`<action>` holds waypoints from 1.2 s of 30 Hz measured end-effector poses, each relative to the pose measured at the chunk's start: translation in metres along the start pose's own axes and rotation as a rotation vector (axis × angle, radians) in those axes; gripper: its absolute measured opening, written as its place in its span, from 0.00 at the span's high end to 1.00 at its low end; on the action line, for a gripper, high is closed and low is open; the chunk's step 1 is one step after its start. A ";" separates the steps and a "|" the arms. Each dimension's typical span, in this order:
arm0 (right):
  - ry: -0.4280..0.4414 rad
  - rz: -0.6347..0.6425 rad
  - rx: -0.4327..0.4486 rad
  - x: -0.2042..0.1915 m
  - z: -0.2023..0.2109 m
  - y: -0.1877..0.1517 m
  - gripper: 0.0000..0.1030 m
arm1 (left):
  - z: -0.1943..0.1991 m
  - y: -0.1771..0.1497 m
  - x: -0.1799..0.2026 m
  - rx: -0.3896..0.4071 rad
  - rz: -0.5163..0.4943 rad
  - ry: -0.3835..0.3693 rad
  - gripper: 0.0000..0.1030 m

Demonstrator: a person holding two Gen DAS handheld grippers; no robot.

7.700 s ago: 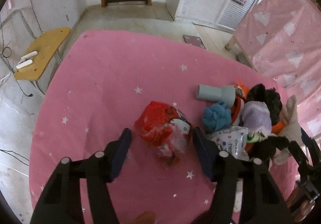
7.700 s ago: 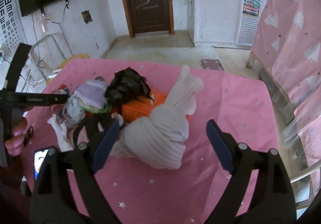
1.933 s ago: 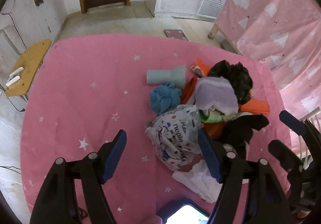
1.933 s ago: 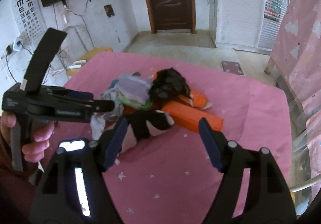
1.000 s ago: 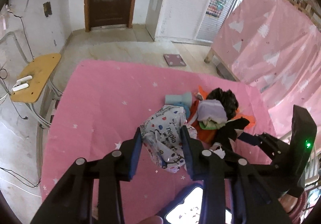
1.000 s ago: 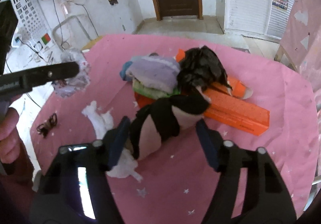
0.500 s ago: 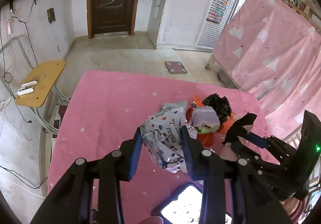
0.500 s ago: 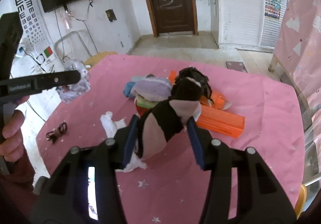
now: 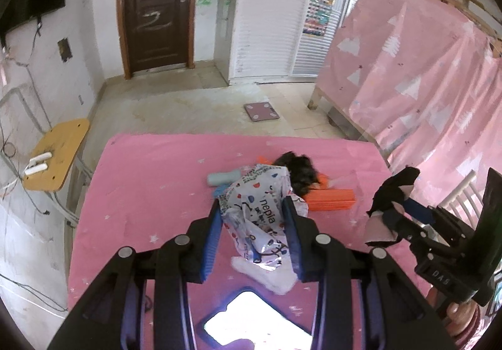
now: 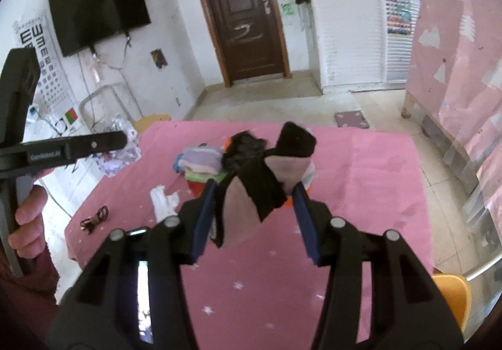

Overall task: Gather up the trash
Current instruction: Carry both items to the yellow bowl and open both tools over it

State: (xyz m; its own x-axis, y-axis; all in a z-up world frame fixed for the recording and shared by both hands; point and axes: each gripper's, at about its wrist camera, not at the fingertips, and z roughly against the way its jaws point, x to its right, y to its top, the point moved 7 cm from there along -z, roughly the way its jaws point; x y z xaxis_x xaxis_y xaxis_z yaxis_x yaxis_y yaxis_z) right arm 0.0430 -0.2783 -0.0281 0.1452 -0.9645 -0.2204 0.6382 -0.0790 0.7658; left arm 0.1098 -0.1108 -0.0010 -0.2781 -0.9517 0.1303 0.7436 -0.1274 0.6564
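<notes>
My left gripper (image 9: pixel 252 204) is shut on a white printed plastic bag (image 9: pixel 260 208) and holds it high above the pink table (image 9: pixel 141 180). My right gripper (image 10: pixel 254 190) is shut on a black and pink sock (image 10: pixel 263 180), also lifted above the table; it shows in the left wrist view (image 9: pixel 392 193) too. On the table lie a white tissue (image 10: pixel 161 199), a purple cloth (image 10: pixel 200 160) on a small pile, a black tuft (image 10: pixel 243 142) and an orange box (image 9: pixel 329 195).
A grey tube (image 9: pixel 223 177) lies by the pile. A small dark cord (image 10: pixel 94 219) lies near the table's left edge. A phone (image 9: pixel 251 318) is lit below my left gripper. A wooden chair (image 9: pixel 53 158) stands left of the table, a pink-covered bed (image 9: pixel 423 73) to the right.
Both grippers have risen further from the table, carrying the bag and the sock. The pile looks smaller and farther below.
</notes>
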 end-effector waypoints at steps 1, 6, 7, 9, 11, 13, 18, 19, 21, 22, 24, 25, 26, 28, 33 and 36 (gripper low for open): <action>-0.007 -0.009 0.010 0.006 0.006 0.000 0.54 | 0.001 0.001 0.007 0.002 -0.012 -0.002 0.70; -0.046 -0.055 0.054 0.040 0.030 -0.004 0.54 | 0.002 0.003 0.044 0.003 -0.065 -0.022 0.70; -0.053 -0.064 0.062 0.047 0.034 -0.005 0.54 | 0.002 0.003 0.050 0.002 -0.073 -0.025 0.70; -0.066 -0.078 0.073 0.059 0.043 -0.007 0.54 | 0.001 0.003 0.067 0.000 -0.090 -0.036 0.70; -0.088 -0.093 0.090 0.075 0.054 -0.009 0.54 | 0.000 0.002 0.087 -0.006 -0.108 -0.063 0.70; -0.112 -0.112 0.108 0.090 0.066 -0.013 0.54 | 0.000 0.003 0.108 -0.009 -0.130 -0.089 0.70; -0.166 -0.142 0.131 0.122 0.091 -0.027 0.54 | -0.001 -0.003 0.159 -0.023 -0.163 -0.161 0.70; -0.182 -0.150 0.135 0.131 0.097 -0.031 0.54 | -0.003 -0.006 0.171 -0.031 -0.174 -0.178 0.70; -0.208 -0.169 0.142 0.147 0.108 -0.039 0.54 | -0.005 -0.012 0.192 -0.045 -0.197 -0.196 0.70; -0.220 -0.175 0.144 0.154 0.113 -0.042 0.54 | -0.006 -0.016 0.203 -0.052 -0.212 -0.204 0.70; -0.237 -0.188 0.149 0.167 0.121 -0.049 0.54 | -0.009 -0.025 0.224 -0.065 -0.242 -0.212 0.70; -0.249 -0.198 0.152 0.175 0.126 -0.054 0.54 | -0.010 -0.028 0.233 -0.069 -0.255 -0.216 0.70; -0.256 -0.204 0.154 0.180 0.129 -0.056 0.54 | -0.012 -0.027 0.243 -0.071 -0.265 -0.216 0.70; -0.268 -0.223 0.160 0.193 0.135 -0.061 0.54 | -0.014 -0.033 0.263 -0.075 -0.295 -0.214 0.70; -0.288 -0.246 0.159 0.211 0.139 -0.072 0.54 | -0.023 -0.043 0.300 -0.095 -0.352 -0.229 0.70; -0.292 -0.262 0.141 0.224 0.137 -0.083 0.54 | -0.030 -0.048 0.320 -0.104 -0.380 -0.240 0.70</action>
State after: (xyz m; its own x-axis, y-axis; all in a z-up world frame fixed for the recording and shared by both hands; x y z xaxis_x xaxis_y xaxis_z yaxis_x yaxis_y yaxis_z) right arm -0.0808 -0.5228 -0.0579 -0.2416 -0.9366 -0.2539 0.5127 -0.3453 0.7861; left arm 0.0029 -0.4173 -0.0133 -0.6664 -0.7422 0.0713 0.6153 -0.4935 0.6147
